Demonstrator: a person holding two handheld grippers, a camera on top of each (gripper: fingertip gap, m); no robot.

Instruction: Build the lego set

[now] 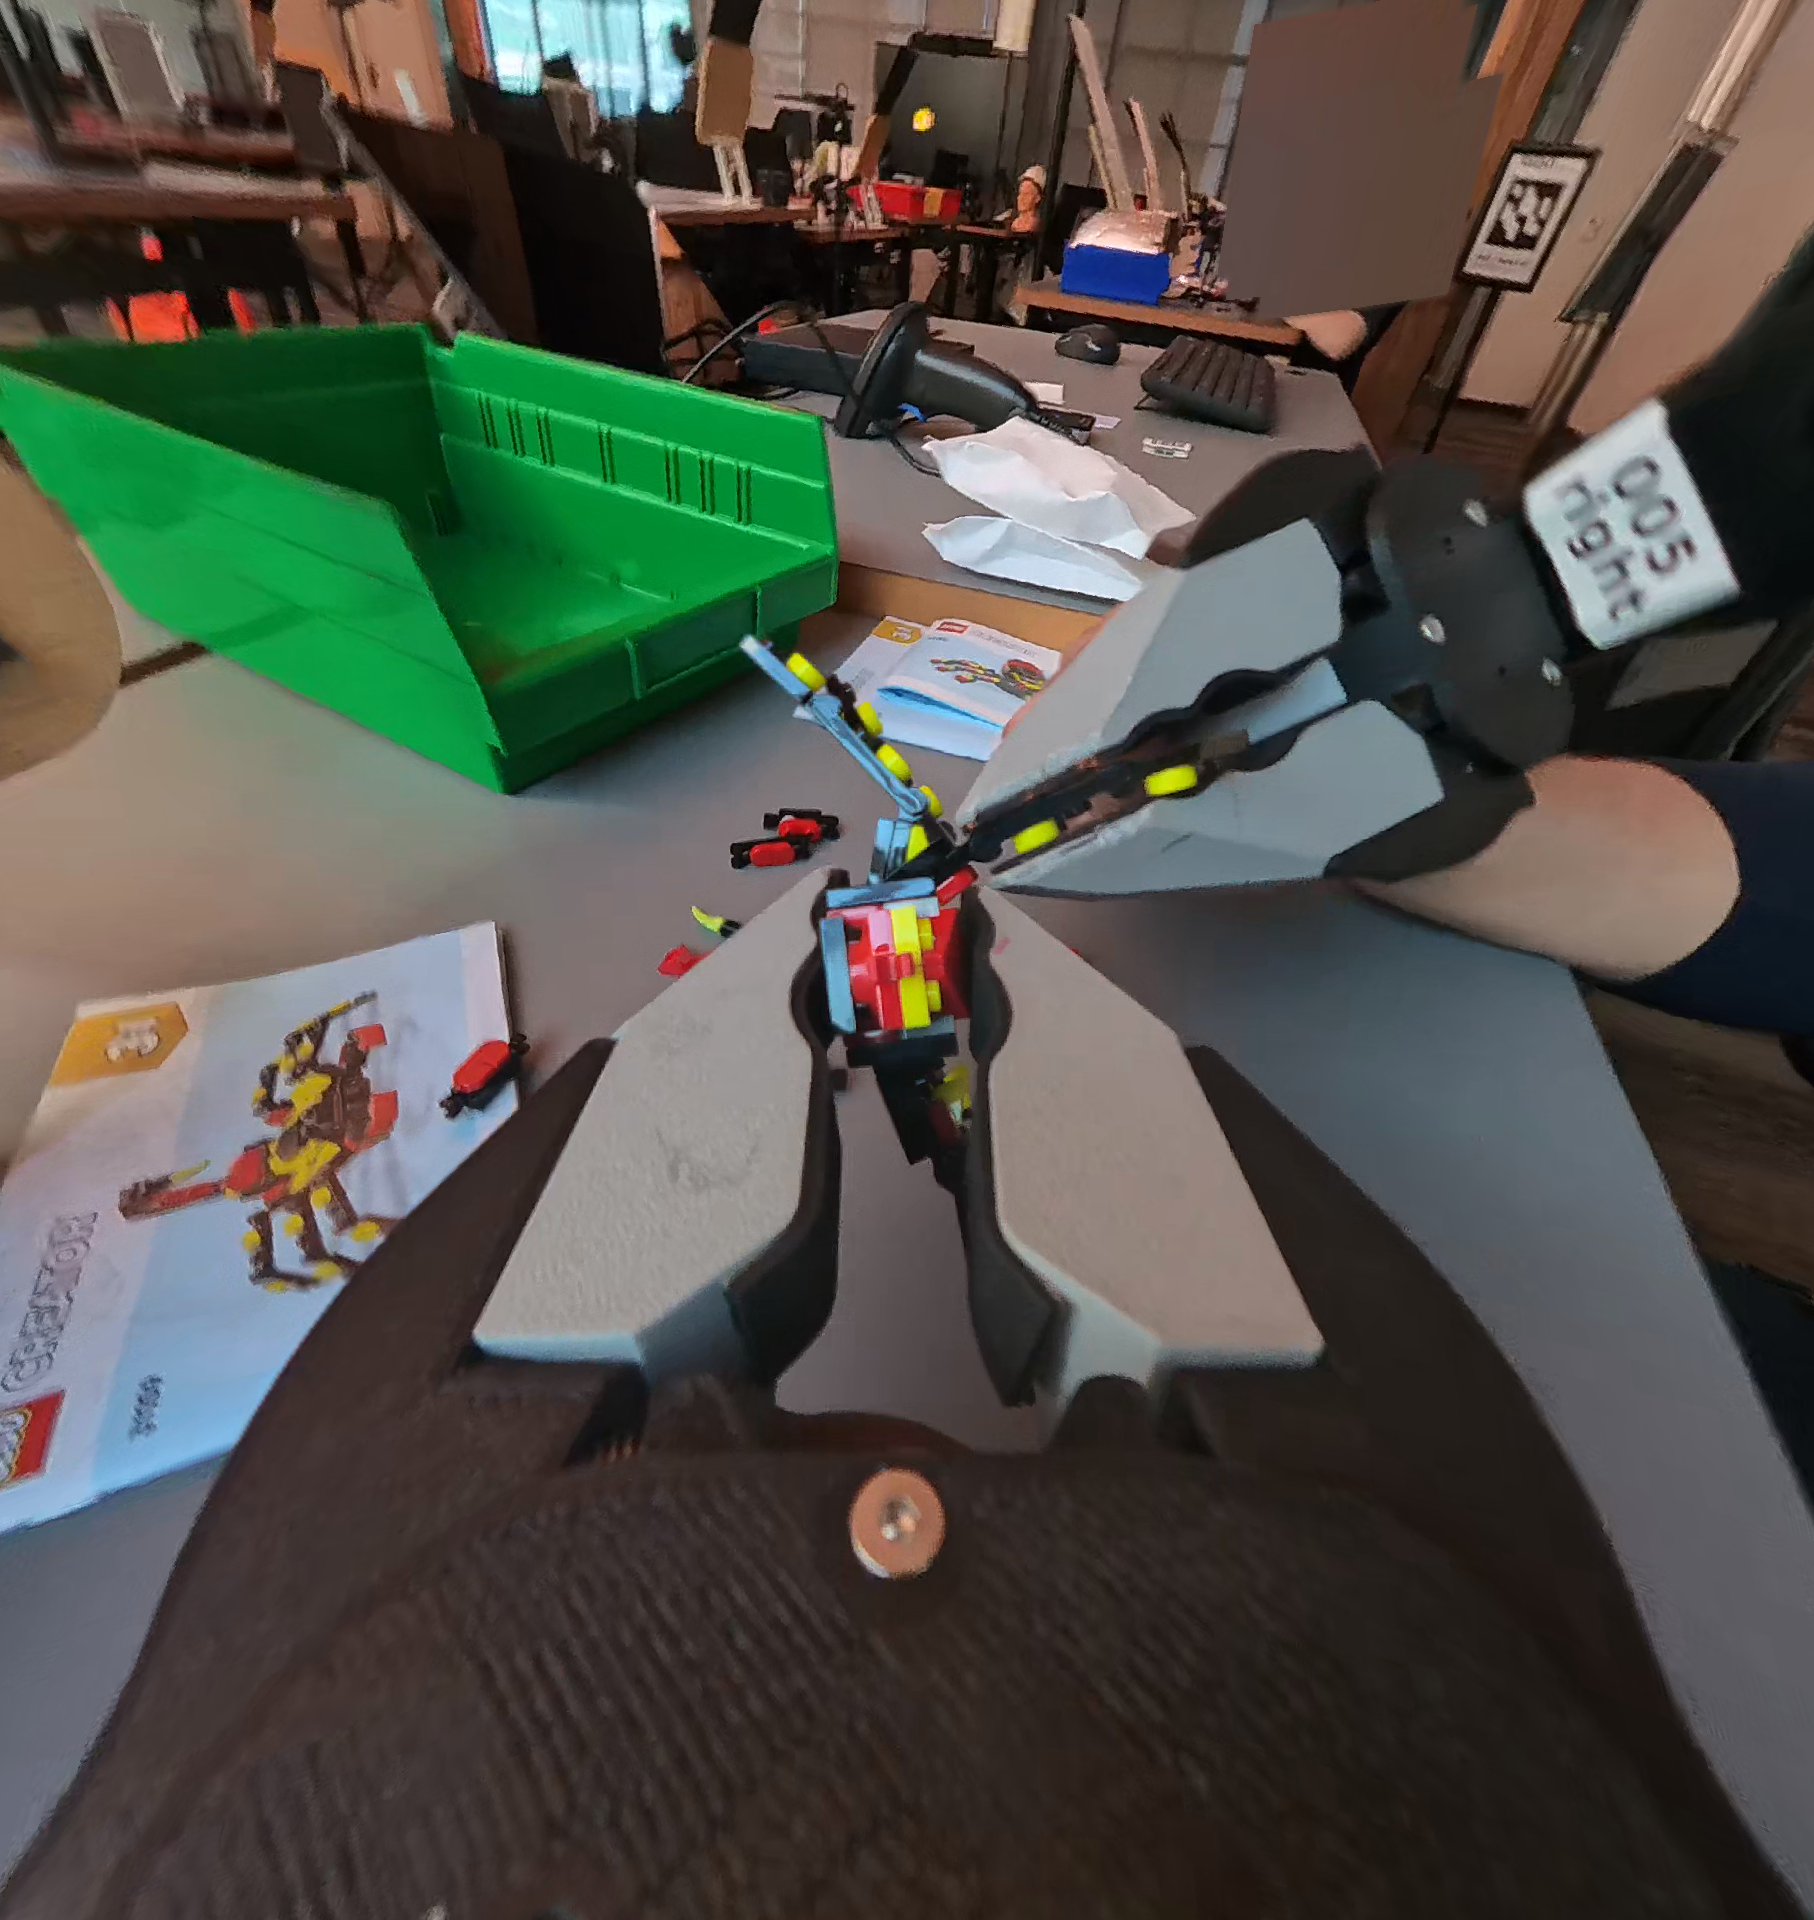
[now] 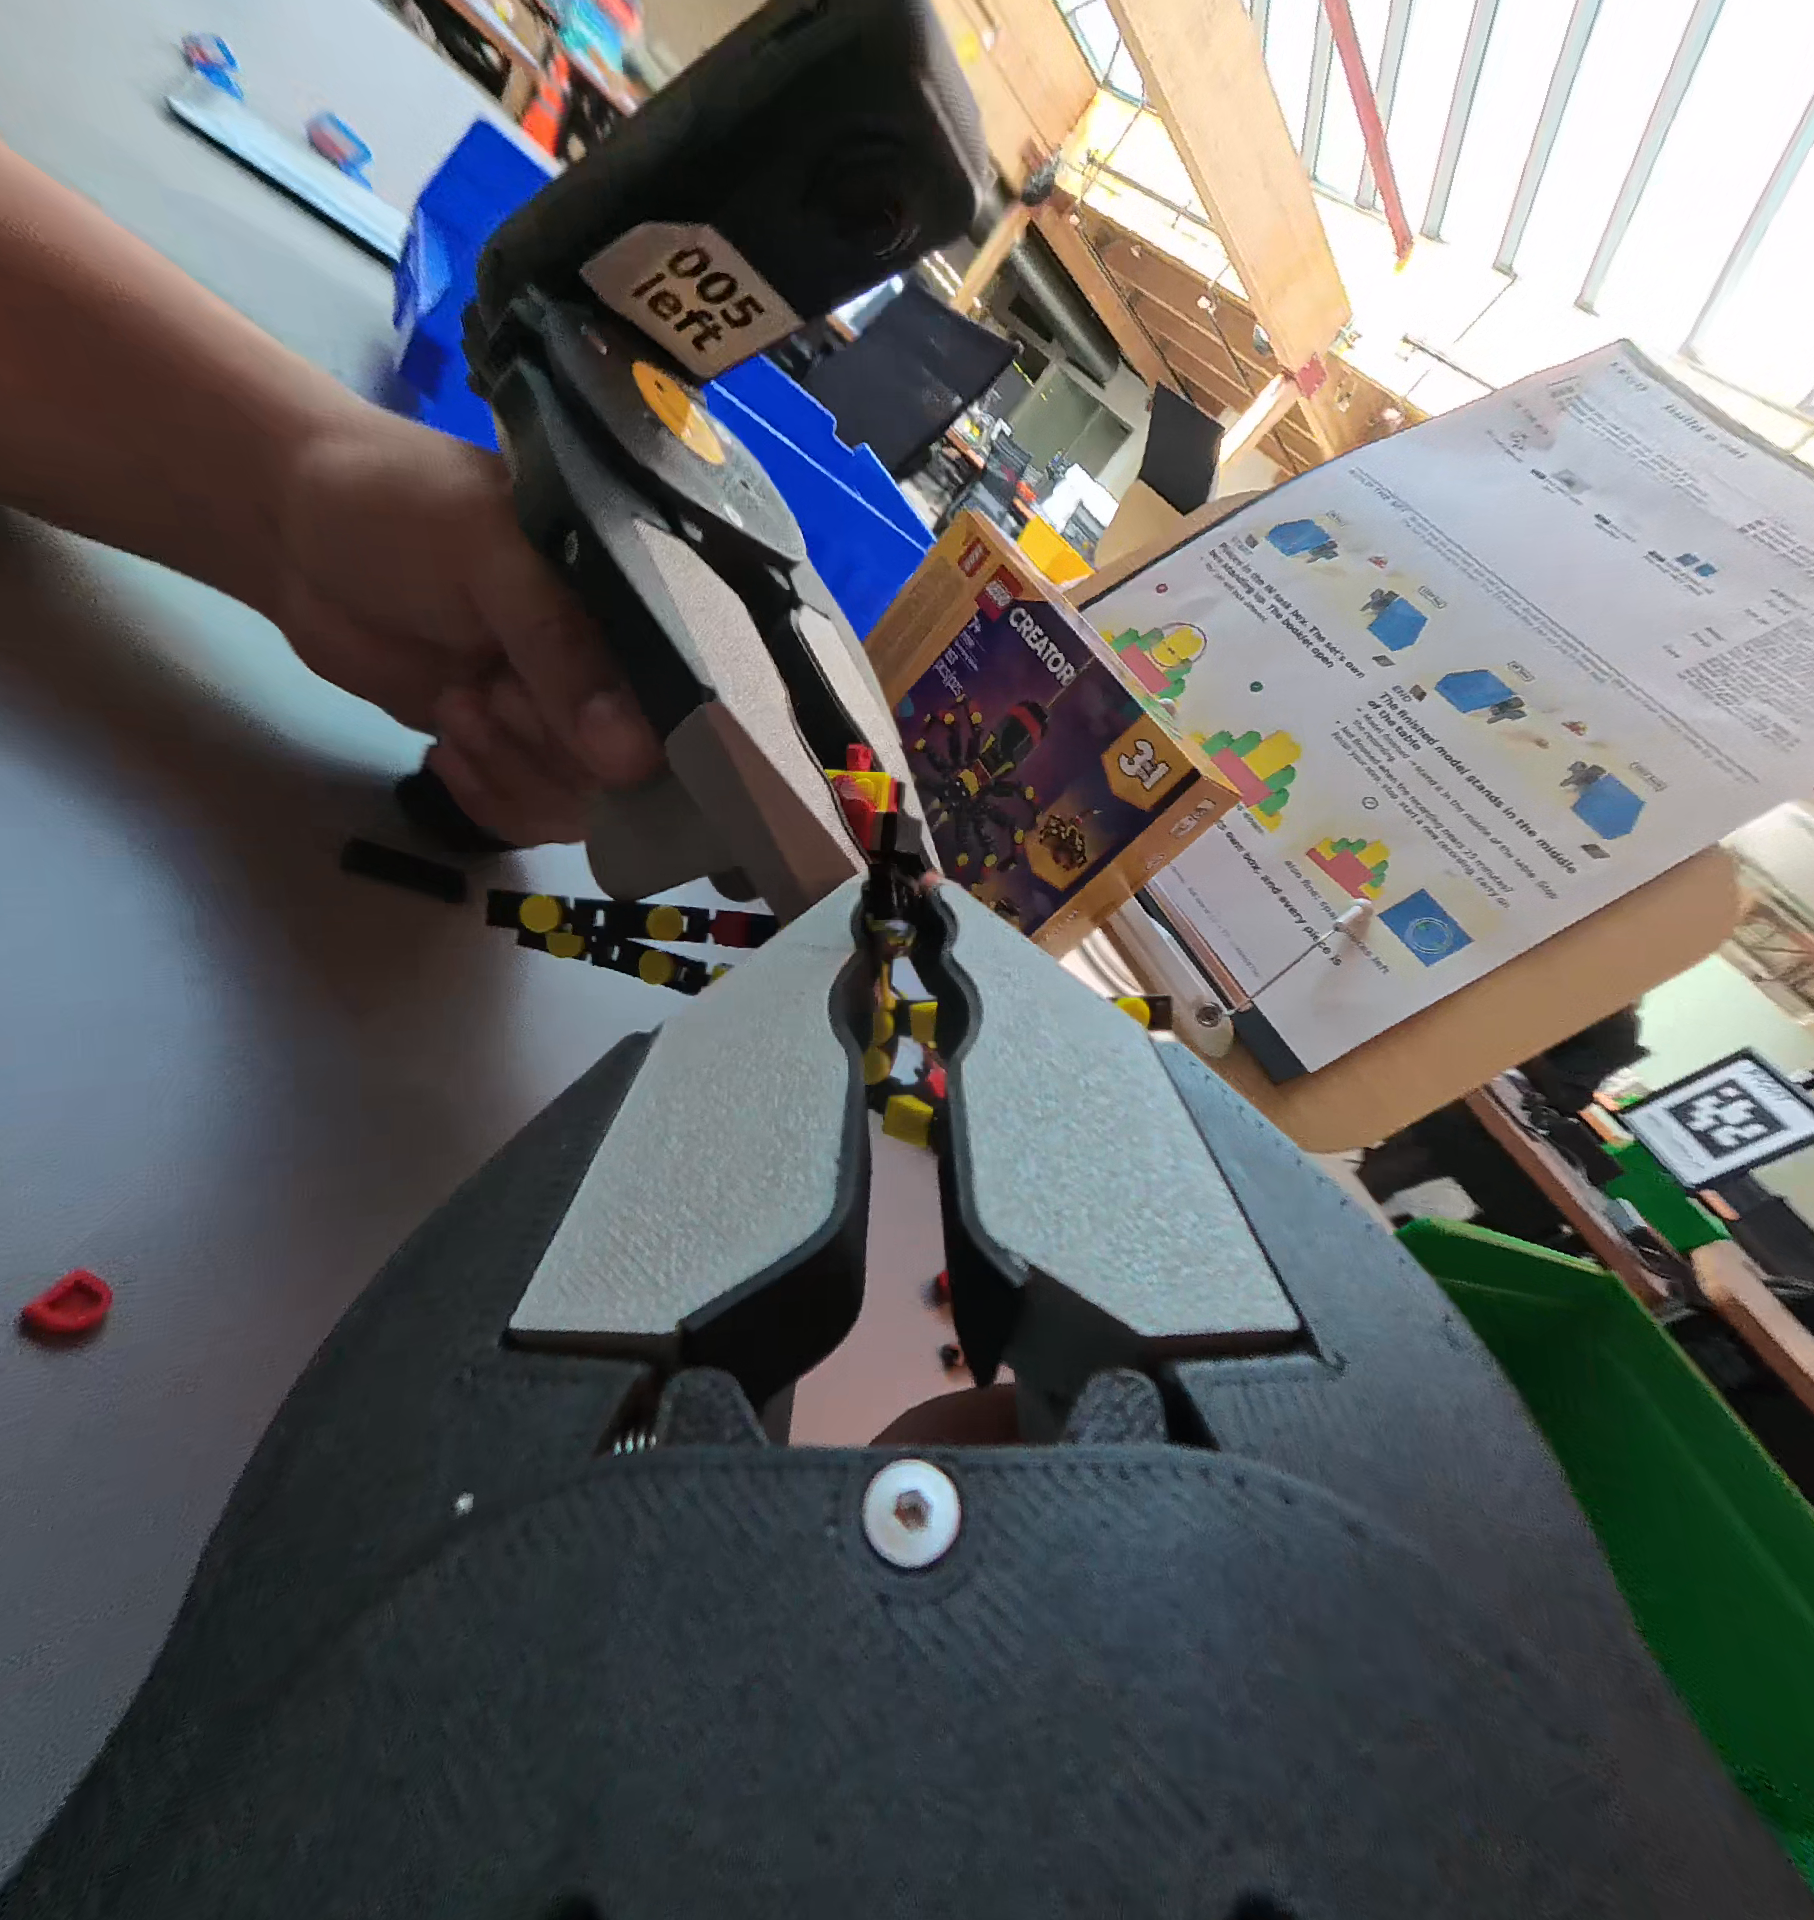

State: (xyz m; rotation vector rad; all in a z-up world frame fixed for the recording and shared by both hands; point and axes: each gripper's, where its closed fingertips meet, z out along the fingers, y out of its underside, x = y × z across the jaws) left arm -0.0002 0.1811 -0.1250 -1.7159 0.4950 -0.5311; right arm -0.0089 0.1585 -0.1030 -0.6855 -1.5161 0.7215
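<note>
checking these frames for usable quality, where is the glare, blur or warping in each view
Left wrist view: even indoor light; fisheye bends the green bin and table edge; the booklet and far room are soft, the brick model in the left tool is fairly sharp. Right wrist view: windows blown out at the top right; the hand is motion-blurred; the instruction sheet is tilted.

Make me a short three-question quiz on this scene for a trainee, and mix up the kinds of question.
1. True or false: the left tongs are closed on a red, yellow and black brick body.
2. Multiple choice: the right tongs grip A) a white paper bag, B) a black leg strip with yellow studs, C) a booklet.
3. Fill in: the open bin behind the loose parts is coloured ____.

Key: 1 true. 2 B. 3 green.
</note>
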